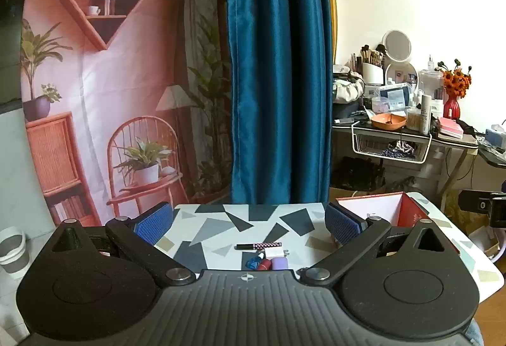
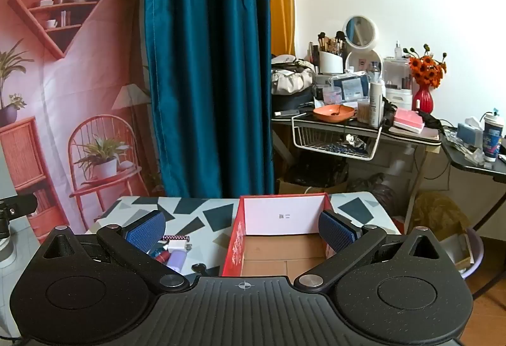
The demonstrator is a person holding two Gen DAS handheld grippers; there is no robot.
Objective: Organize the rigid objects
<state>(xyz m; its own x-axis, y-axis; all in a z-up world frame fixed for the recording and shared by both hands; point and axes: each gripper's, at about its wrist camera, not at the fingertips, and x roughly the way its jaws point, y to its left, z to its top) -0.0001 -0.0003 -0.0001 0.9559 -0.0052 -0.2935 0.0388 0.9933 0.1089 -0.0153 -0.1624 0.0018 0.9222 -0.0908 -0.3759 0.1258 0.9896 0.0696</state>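
Observation:
A small cluster of items lies on the patterned table [image 1: 221, 225]: a checked pen-like stick [image 1: 259, 246], a white block [image 1: 274, 252], a blue piece [image 1: 253, 263], a red piece [image 1: 265, 264] and a lilac cylinder [image 1: 279, 263]. My left gripper [image 1: 248, 224] hangs open above and behind them, nothing between its blue pads. A red open box [image 2: 240, 238] with a brown floor stands to the right. My right gripper [image 2: 242, 233] is open over the box's left wall; the lilac cylinder [image 2: 177, 260] and the white block [image 2: 177, 246] show by its left finger.
Past the table's far edge hang a blue curtain [image 1: 278, 77] and a printed backdrop [image 1: 104, 93]. A cluttered dressing table [image 2: 363, 124] with a wire basket stands at right. A small black object [image 2: 198, 267] lies near the box. A pail [image 1: 12, 248] sits on the floor at left.

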